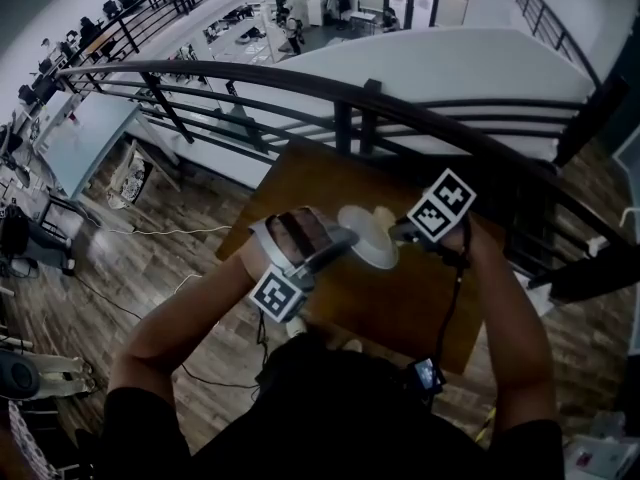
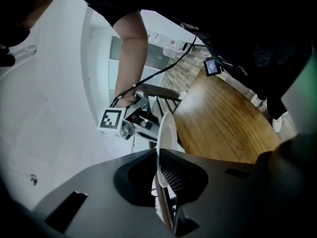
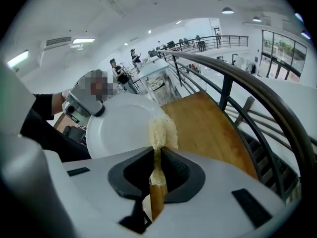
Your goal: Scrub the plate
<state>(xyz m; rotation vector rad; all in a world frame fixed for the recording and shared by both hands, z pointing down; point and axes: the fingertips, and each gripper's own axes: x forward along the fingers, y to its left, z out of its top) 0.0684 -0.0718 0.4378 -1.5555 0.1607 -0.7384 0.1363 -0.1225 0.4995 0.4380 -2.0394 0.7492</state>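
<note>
Left claw: my left claw is clamped on the near rim of the white round plate, both jaws pressed against the thin edge.
Plate: it stands on edge in that grip, sticking up and away from the jaws, held in the air above the brown wooden table and not resting on it.
Right claw: my right claw is closed on a pale fibrous scrubbing pad, with the frayed end poking out beyond the jaws.
Pad and plate: the frayed end sits at the plate's right rim in the right gripper view, over the plate's broad white face; I cannot tell whether it presses on the surface.
Claws together: in the head view the plate lies between my two claws, the left one at its left side and the right one at its right side.
Surroundings: a dark metal railing runs past the far edge of the table.
</note>
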